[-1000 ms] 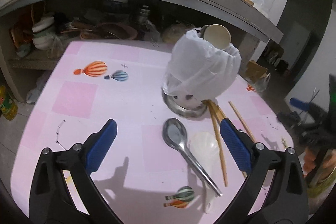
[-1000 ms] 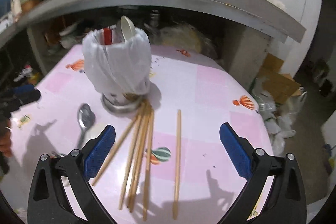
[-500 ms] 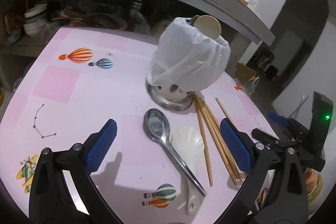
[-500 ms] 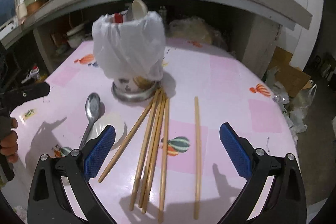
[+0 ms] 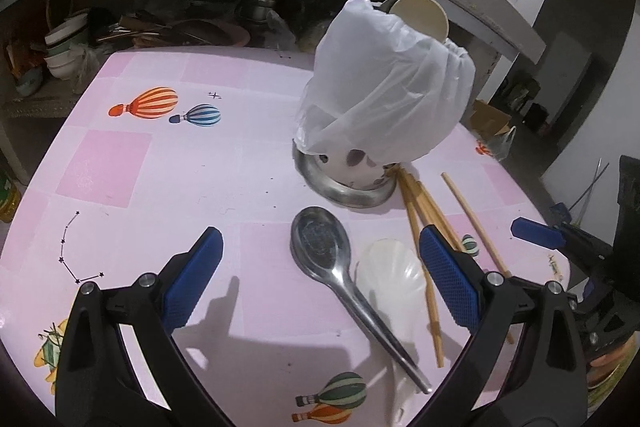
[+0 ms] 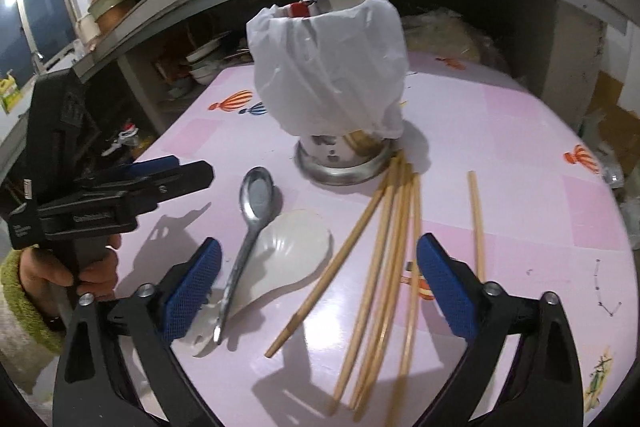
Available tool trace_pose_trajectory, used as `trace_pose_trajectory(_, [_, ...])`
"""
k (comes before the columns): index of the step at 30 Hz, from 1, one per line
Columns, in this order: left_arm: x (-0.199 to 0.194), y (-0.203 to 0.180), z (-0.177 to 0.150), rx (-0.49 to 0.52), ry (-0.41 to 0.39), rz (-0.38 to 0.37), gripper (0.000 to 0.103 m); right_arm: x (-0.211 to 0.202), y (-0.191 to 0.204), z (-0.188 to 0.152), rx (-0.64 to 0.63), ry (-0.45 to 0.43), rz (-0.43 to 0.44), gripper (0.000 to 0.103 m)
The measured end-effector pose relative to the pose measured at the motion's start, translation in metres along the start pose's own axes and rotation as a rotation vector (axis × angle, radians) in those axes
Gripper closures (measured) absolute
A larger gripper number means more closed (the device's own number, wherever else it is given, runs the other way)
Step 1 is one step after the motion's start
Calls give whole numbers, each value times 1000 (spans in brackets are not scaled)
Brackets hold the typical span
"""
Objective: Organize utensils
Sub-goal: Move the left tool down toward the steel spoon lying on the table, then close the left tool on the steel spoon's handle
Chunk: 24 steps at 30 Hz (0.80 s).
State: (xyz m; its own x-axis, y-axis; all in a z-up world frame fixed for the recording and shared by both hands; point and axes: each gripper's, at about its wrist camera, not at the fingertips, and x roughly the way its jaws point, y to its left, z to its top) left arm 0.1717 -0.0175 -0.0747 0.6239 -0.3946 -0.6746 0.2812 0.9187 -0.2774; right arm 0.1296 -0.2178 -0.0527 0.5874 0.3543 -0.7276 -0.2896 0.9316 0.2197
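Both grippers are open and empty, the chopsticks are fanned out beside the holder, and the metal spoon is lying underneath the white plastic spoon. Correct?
Not quite. The metal spoon lies on top of the white plastic spoon, its handle crossing over the white bowl; the right wrist view shows this. The rest holds: both the left gripper and right gripper are open and empty, chopsticks fanned beside the holder.

We are seeing a pink checked tablecloth [image 5: 168,187] printed with striped balloons beneath both grippers; ahead of the left gripper [image 5: 320,283], with its blue pads [image 5: 192,279], a silver spoon [image 5: 320,247], a translucent white spoon [image 5: 392,279], tan chopsticks [image 6: 384,239] and a white bag [image 5: 384,91].
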Motion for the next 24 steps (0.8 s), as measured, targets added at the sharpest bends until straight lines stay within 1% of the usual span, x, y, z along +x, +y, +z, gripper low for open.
trace_pose_trajectory(3, [3, 2, 0, 6, -1, 10, 8, 8, -6, 1, 31, 26, 55, 21])
trace_pose_trajectory(5, [5, 4, 0, 7, 1, 12, 8, 14, -10, 2, 55, 42, 76, 29])
trace_pose_trajectory(10, [8, 7, 5, 36, -7, 10, 9, 22, -18, 2, 79, 71, 110, 40])
trace_pose_trajectory(12, [10, 8, 6, 49, -4, 7, 13, 24, -21, 2, 77, 77, 111, 42])
trace_pose_trajectory(14, [15, 8, 8, 62, 12, 3, 22, 26, -24, 1, 73, 84, 112, 47])
trace_pose_trajectory(18, [26, 5, 10, 96, 50, -10, 31, 33, -27, 0, 70, 98, 110, 53])
trace_pose_trajectory(20, [34, 2, 10, 124, 74, -14, 34, 37, -28, 0, 70, 109, 115, 58])
trace_pose_trajectory(22, [43, -4, 10, 164, 103, 1, 39, 41, -28, 0, 71, 121, 119, 62])
trace_pose_trajectory(24, [48, -8, 10, 192, 120, 15, 41, 44, -28, -1, 69, 130, 126, 65])
